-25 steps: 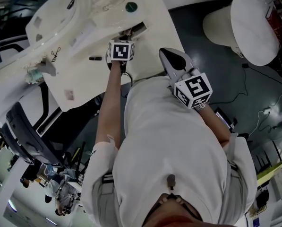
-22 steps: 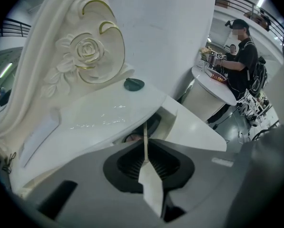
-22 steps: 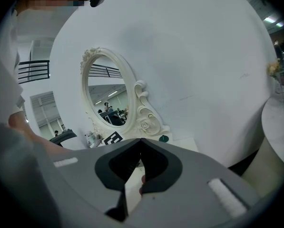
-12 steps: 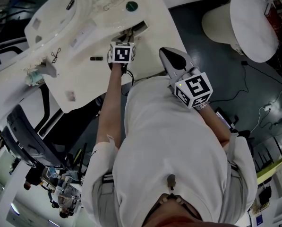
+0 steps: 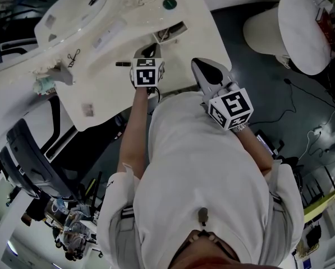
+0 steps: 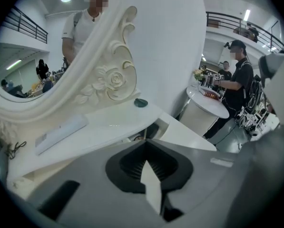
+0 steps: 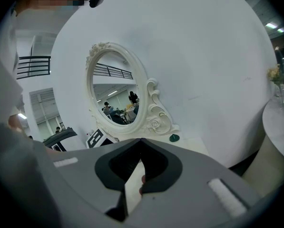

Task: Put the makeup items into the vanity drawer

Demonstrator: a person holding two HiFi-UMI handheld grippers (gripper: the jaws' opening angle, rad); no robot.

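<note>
The white vanity table (image 5: 100,88) has its small drawer (image 5: 170,32) pulled open near the right end; what lies inside I cannot make out. My left gripper (image 5: 152,48) is shut and empty, its tips just short of the drawer (image 6: 150,129). A small black makeup item (image 5: 122,64) lies on the tabletop left of it. A round green item (image 5: 169,4) sits at the mirror's base, and a long white box (image 5: 107,35) lies nearby. My right gripper (image 5: 196,62) hangs shut and empty off the table's front edge, over the person's chest.
An oval carved mirror (image 5: 72,13) stands at the table's back. A dark hair clip (image 5: 73,56) and a teal bundle (image 5: 45,84) lie at the left end. A round white side table (image 5: 304,29) stands right, a dark chair (image 5: 30,156) left.
My left gripper has drawn back from the open drawer toward the person. The right gripper has stayed put.
</note>
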